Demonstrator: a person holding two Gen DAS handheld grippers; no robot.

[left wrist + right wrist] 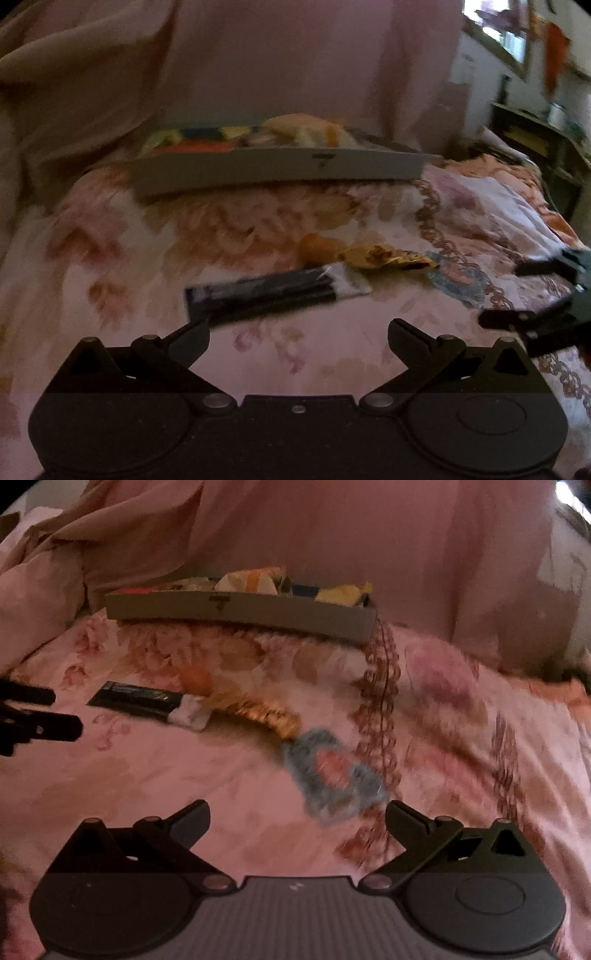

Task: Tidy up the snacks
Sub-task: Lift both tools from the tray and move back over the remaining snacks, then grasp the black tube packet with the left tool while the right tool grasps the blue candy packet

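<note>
A shallow grey box (280,168) (240,611) holding several colourful snack packets lies at the back of the bed. A long black snack bar wrapper (266,291) (140,699) lies on the floral sheet, with a small orange snack (317,249) (195,679) and a golden crinkled packet (388,256) (258,710) beside its white end. My left gripper (298,341) (51,709) is open just short of the black bar. My right gripper (297,821) (517,291) is open and empty, hovering to the right over a blue patch in the sheet.
The pink floral bedsheet (110,258) covers the whole surface. Pink bedding or curtain (332,546) rises behind the box. A dark shelf unit (546,147) and a window stand at the far right in the left wrist view.
</note>
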